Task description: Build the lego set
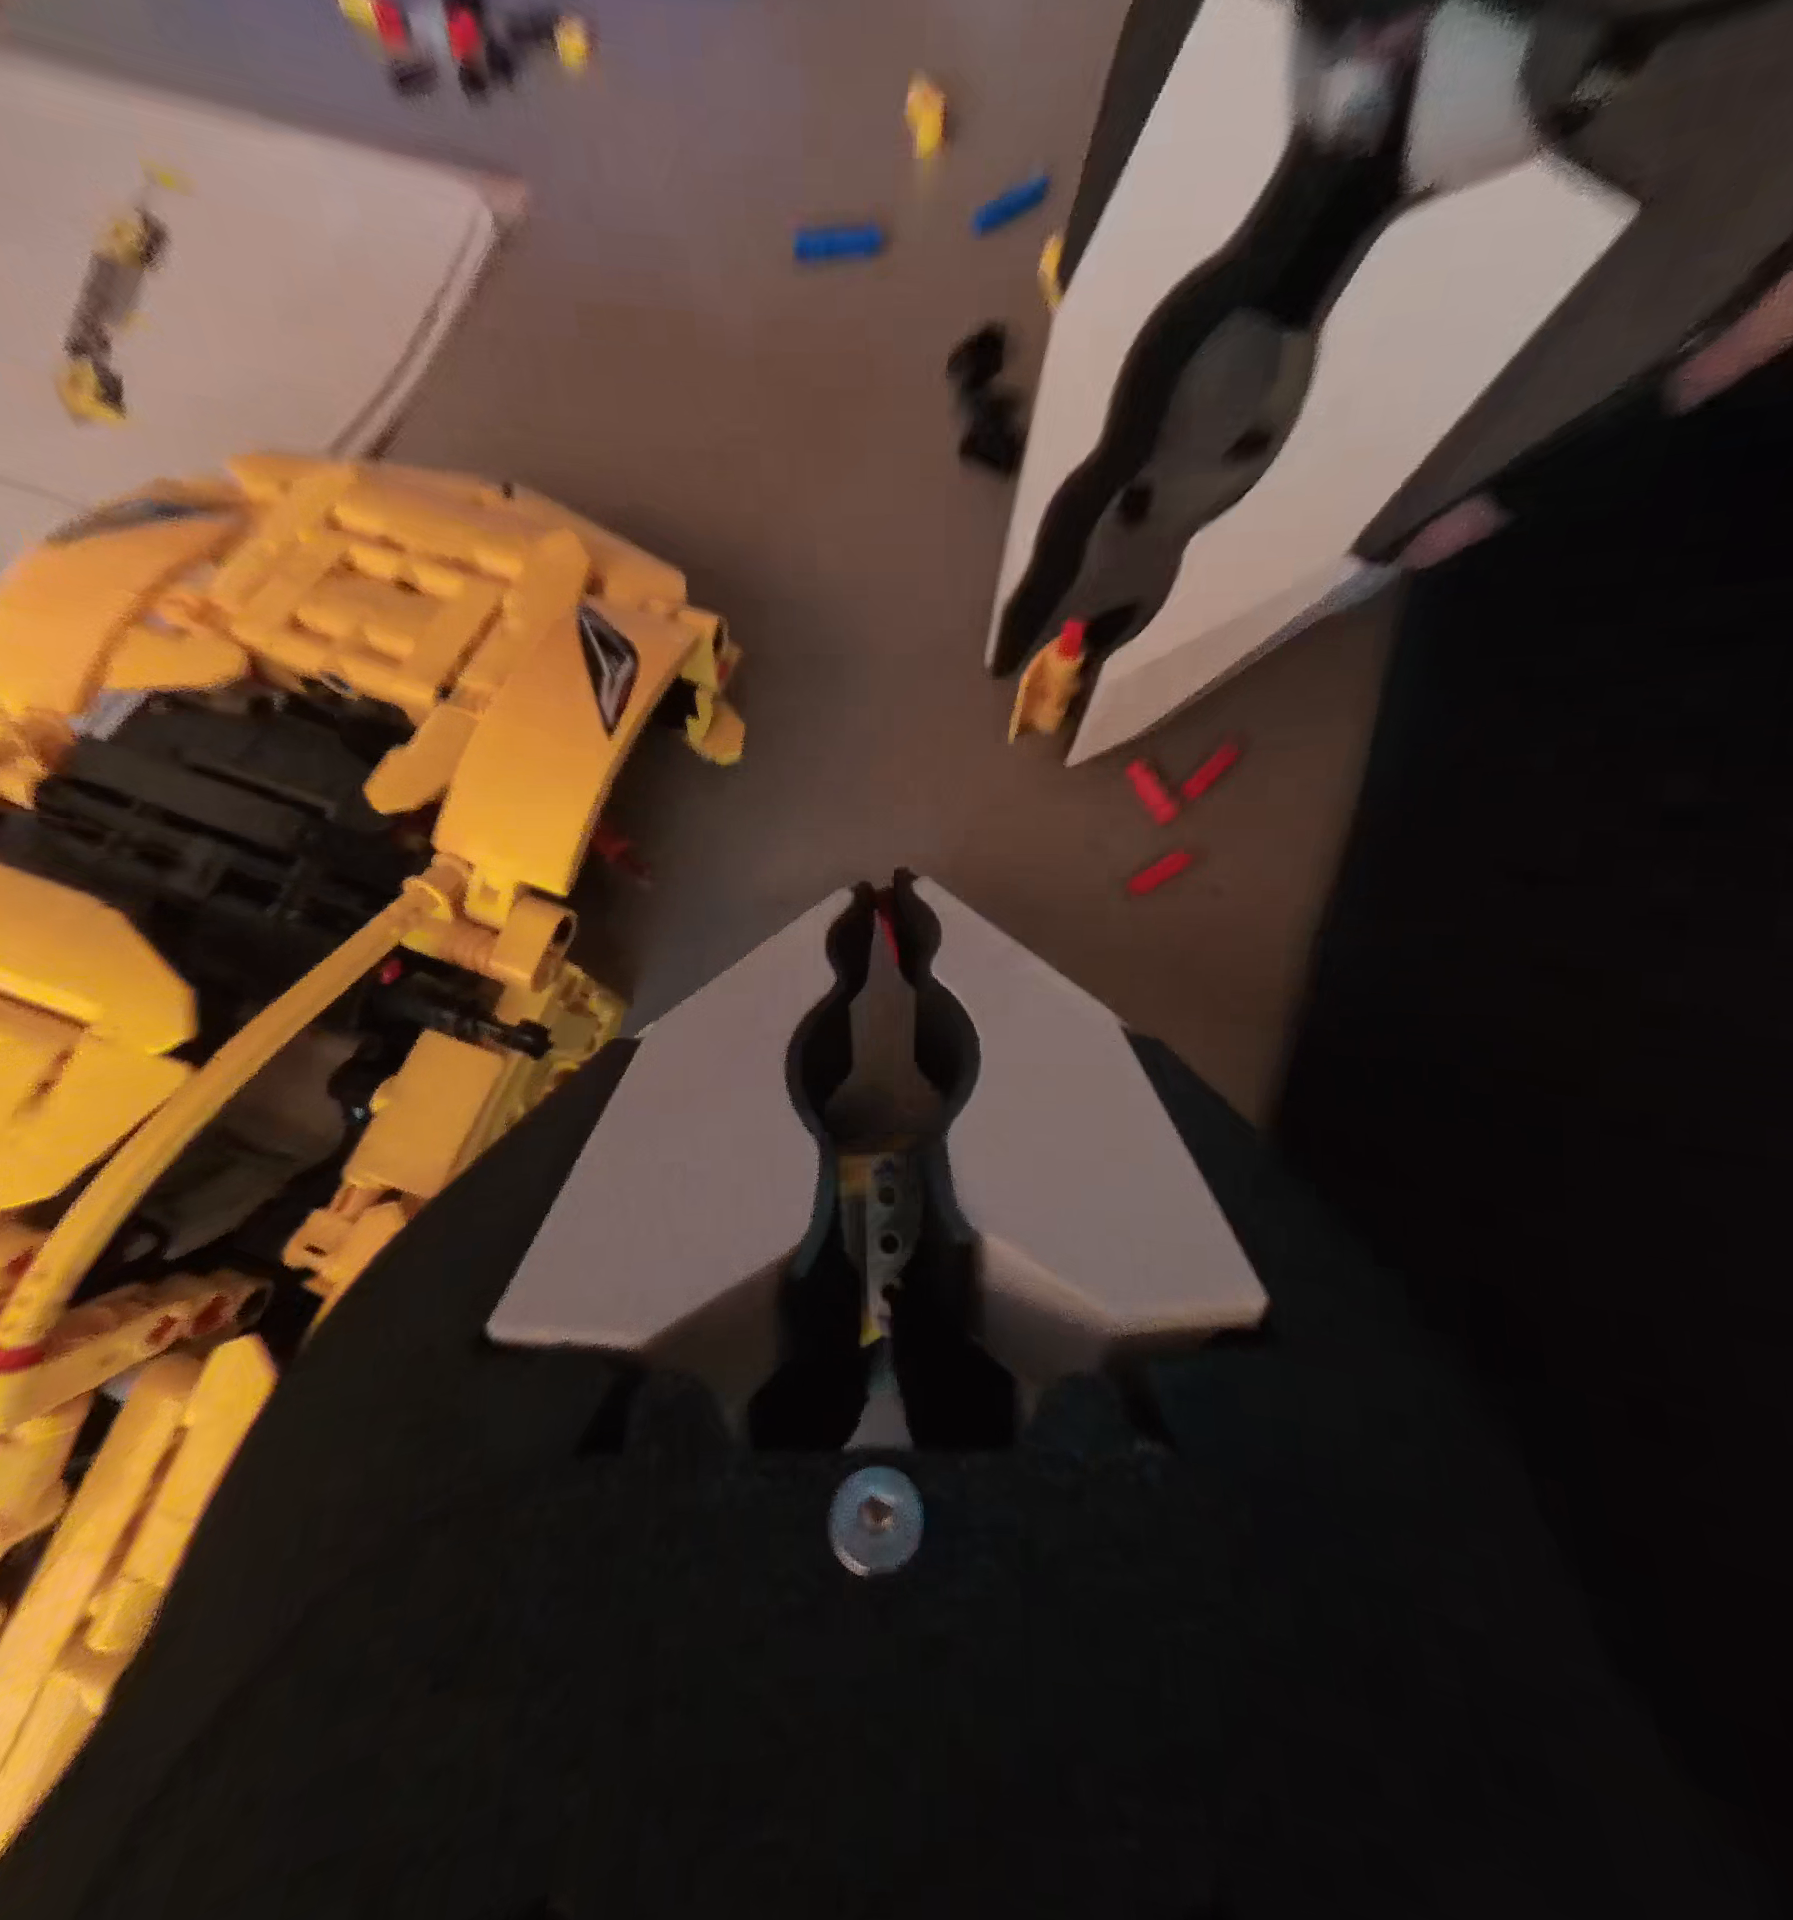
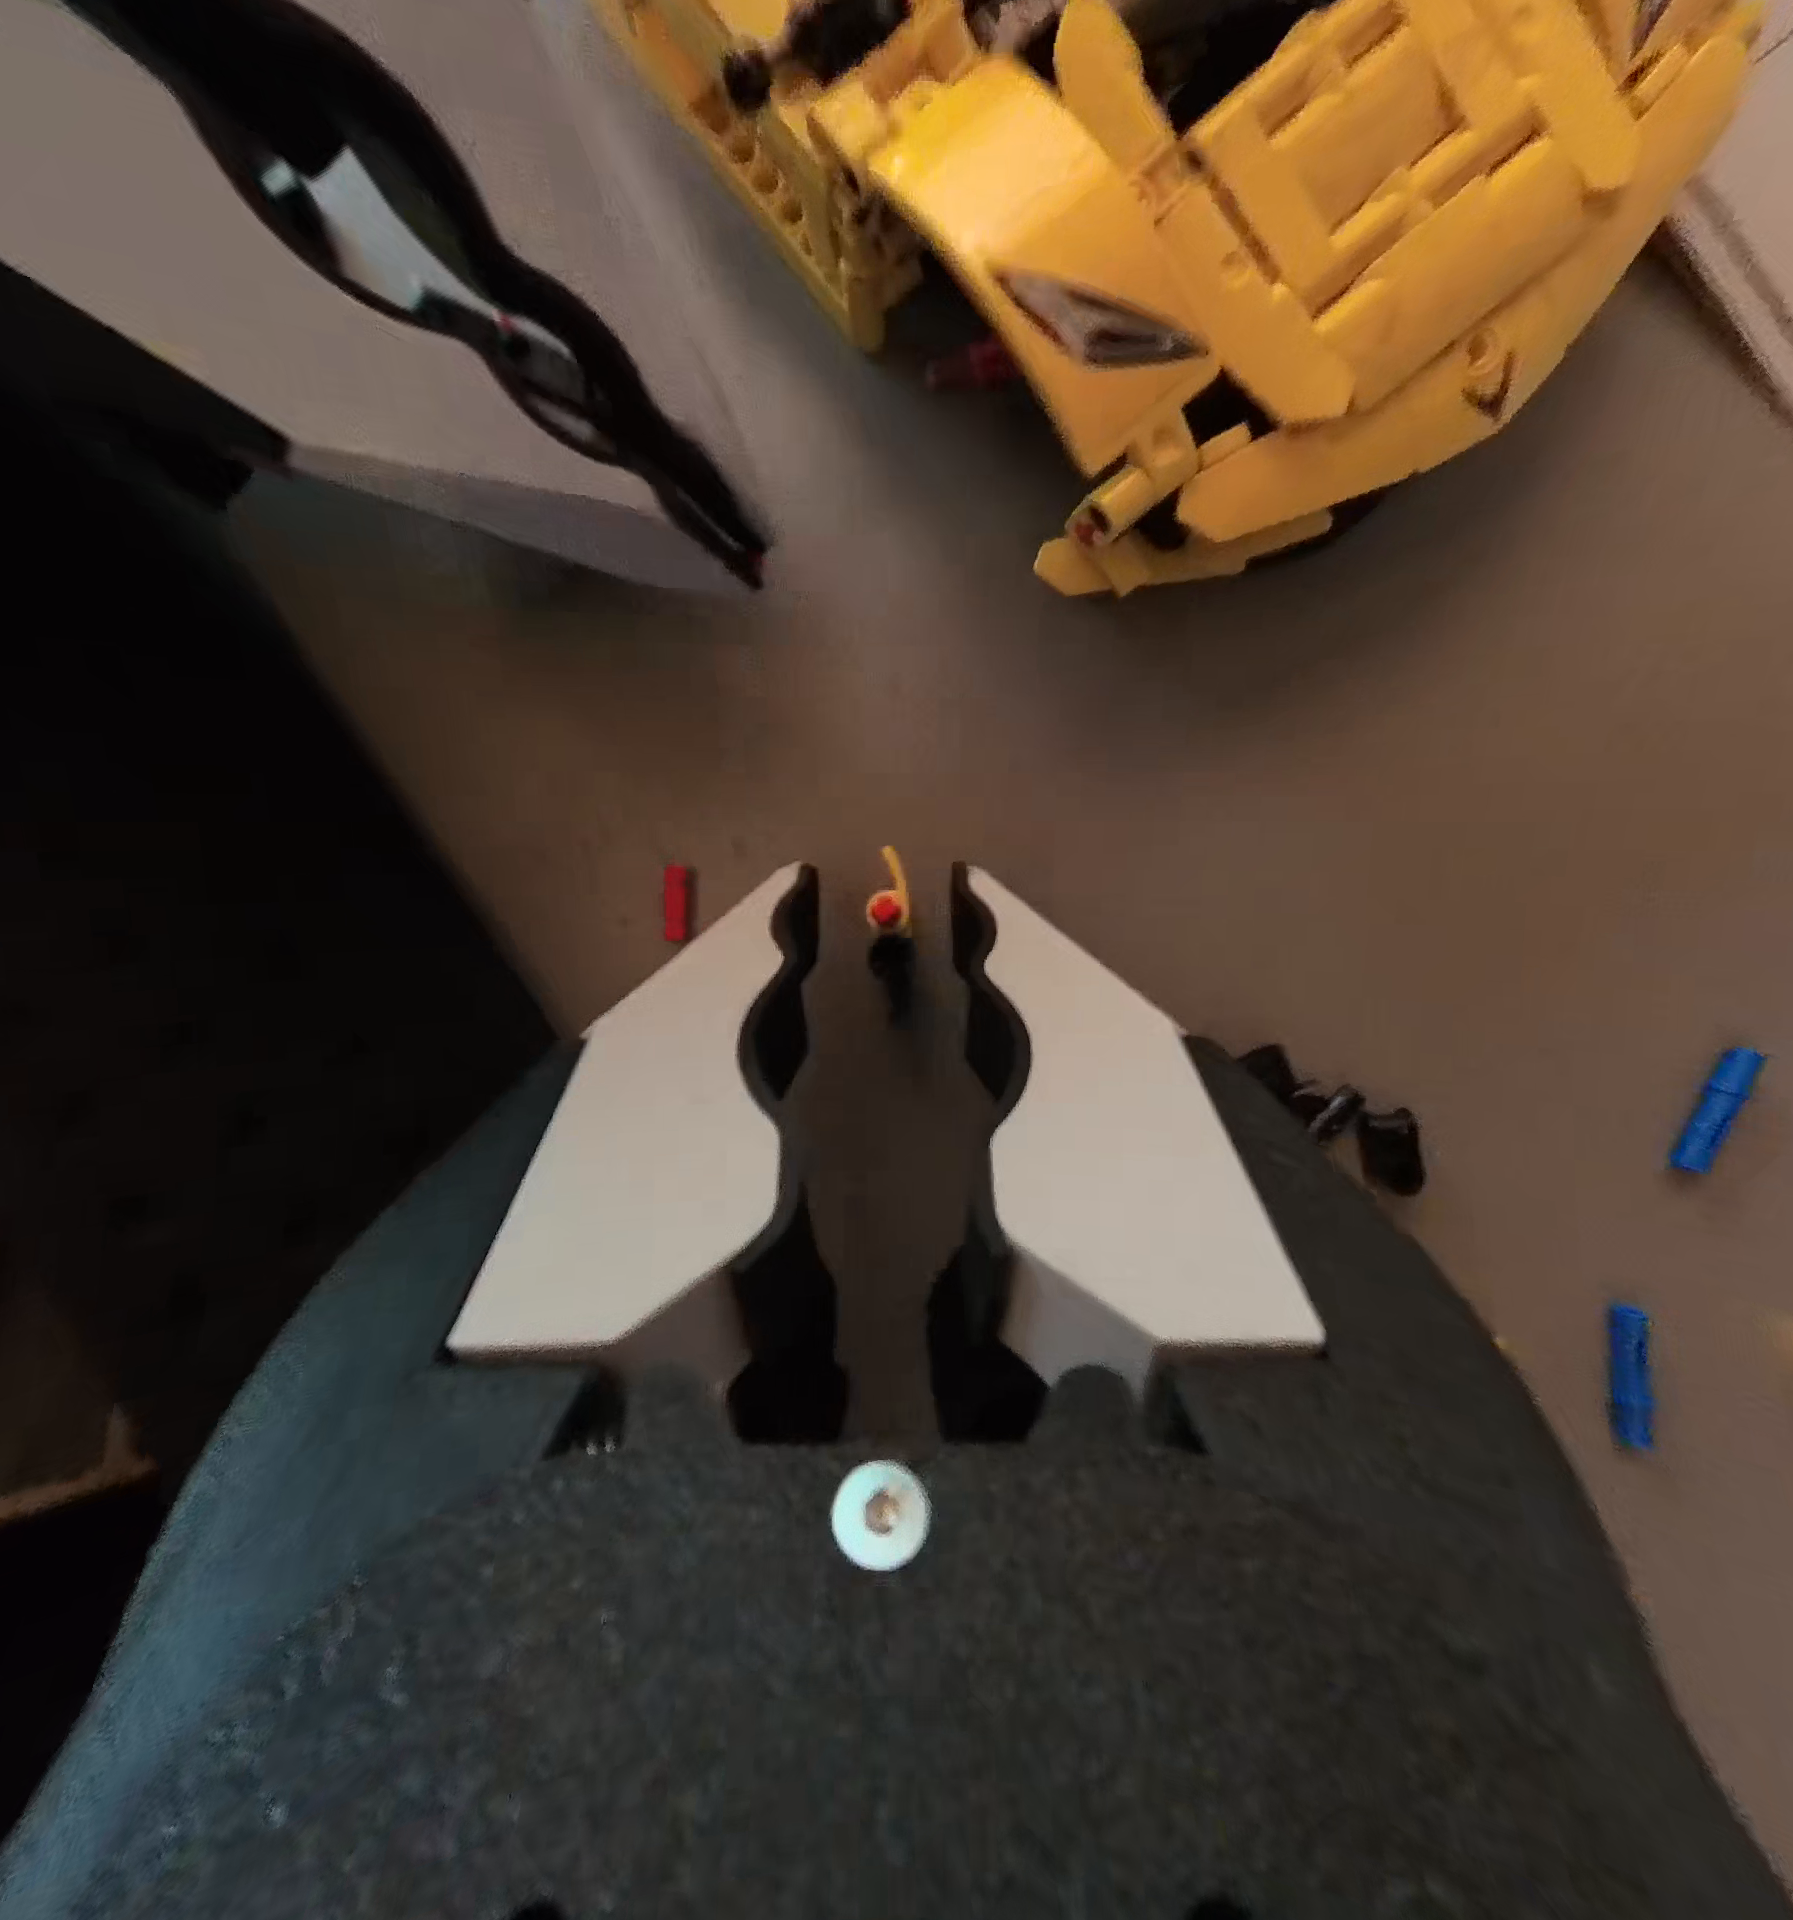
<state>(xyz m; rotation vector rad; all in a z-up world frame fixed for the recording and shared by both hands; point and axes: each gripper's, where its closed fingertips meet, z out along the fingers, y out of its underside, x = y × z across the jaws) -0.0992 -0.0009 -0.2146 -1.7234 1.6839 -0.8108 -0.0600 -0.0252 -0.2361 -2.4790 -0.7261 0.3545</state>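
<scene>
Small yellow plastic piece with red pin [image 2: 887, 906] between the parted, non-gripping right fingers [image 2: 884, 894]; left fingers [image 1: 879, 891], closed on thin red pin [image 1: 888, 923], well apart from it on grey bench [image 2: 1287, 831]

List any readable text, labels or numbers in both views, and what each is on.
None readable in either view.
Booklet: a printed picture shows, but it is too blurred to make out any writing.
Car: the black headlight sticker is a shape with no letters.
</scene>
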